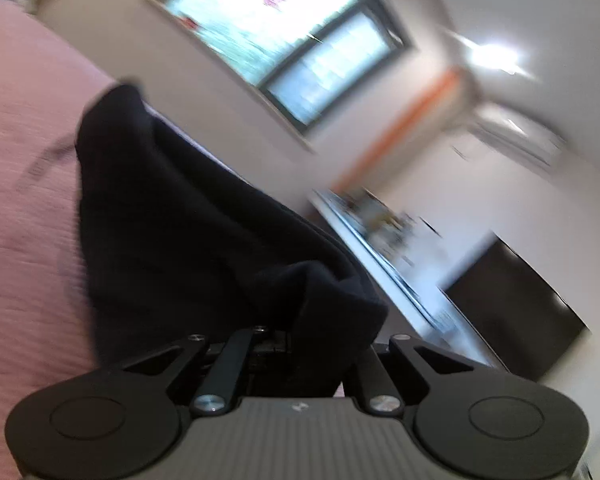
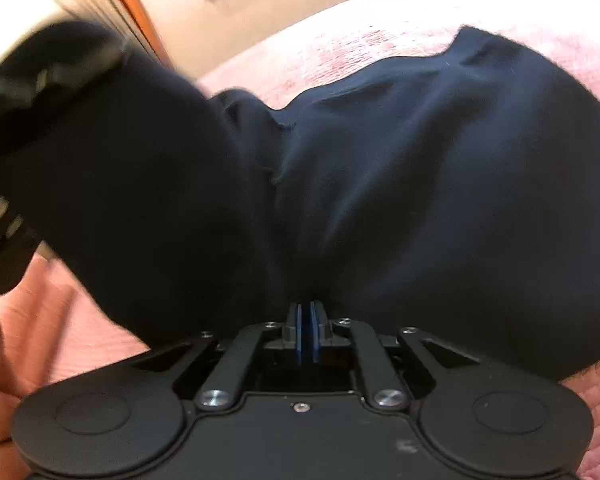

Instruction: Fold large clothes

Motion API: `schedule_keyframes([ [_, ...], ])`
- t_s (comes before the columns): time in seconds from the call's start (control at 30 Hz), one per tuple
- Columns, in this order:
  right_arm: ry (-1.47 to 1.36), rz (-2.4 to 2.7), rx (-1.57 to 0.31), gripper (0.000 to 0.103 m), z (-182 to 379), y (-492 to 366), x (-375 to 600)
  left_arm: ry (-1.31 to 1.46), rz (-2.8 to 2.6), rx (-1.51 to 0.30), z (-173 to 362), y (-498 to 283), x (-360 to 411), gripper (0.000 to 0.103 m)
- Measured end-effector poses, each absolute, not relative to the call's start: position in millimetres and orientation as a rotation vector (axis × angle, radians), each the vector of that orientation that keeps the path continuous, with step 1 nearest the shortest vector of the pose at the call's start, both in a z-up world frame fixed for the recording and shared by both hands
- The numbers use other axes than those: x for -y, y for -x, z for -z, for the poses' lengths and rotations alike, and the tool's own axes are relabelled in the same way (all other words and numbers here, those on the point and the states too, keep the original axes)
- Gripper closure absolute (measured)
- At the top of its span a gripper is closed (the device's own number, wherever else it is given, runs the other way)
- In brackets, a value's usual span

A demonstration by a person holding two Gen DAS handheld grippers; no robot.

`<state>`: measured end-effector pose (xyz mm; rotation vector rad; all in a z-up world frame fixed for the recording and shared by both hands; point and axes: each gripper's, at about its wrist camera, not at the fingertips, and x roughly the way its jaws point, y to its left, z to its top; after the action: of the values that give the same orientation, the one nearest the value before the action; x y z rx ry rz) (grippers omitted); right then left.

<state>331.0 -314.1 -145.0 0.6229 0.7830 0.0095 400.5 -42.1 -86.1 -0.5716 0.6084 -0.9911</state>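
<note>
Right wrist: right gripper (image 2: 307, 330) level, clamping dark garment (image 2: 420, 184).

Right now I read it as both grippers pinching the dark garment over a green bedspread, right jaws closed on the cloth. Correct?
Not quite: the bedspread is pink, not green, as the right wrist view shows. The rest holds. The right gripper is closed on the dark garment, and the left gripper also has that cloth bunched between its fingers.
</note>
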Motion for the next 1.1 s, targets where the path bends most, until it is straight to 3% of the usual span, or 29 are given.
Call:
schedule_keyframes([
  [0.2,-0.811,-0.032,-0.746,0.102,149.7,-303.9,367.2,0.515,1.221,-0.699,86.4,-381.9,130.1,0.096],
  [0.4,-0.685,0.179,-0.806,0.088,128.7,-245.5,444.8,0.397,1.232,-0.881,135.6,-373.1,194.6,0.096],
  [0.53,-0.559,0.279,-0.795,0.088,99.9,-235.1,501.0,0.283,1.221,-0.972,167.6,-363.2,220.0,0.095],
  [0.73,-0.326,0.108,-0.703,0.088,45.5,-307.3,514.2,0.136,1.145,-0.920,158.8,-338.9,229.4,0.088],
  [0.8,-0.263,0.000,-0.667,0.087,31.3,-335.3,502.4,0.099,1.177,-0.893,142.8,-323.5,224.6,0.070],
  [0.83,-0.234,-0.055,-0.655,0.088,26.4,-350.3,496.0,0.095,1.186,-0.898,136.1,-318.1,221.1,0.067],
  [1.1,-0.083,-0.260,-0.702,0.088,30.5,-432.3,466.8,0.224,0.982,-0.806,95.0,-334.1,136.8,0.068],
])
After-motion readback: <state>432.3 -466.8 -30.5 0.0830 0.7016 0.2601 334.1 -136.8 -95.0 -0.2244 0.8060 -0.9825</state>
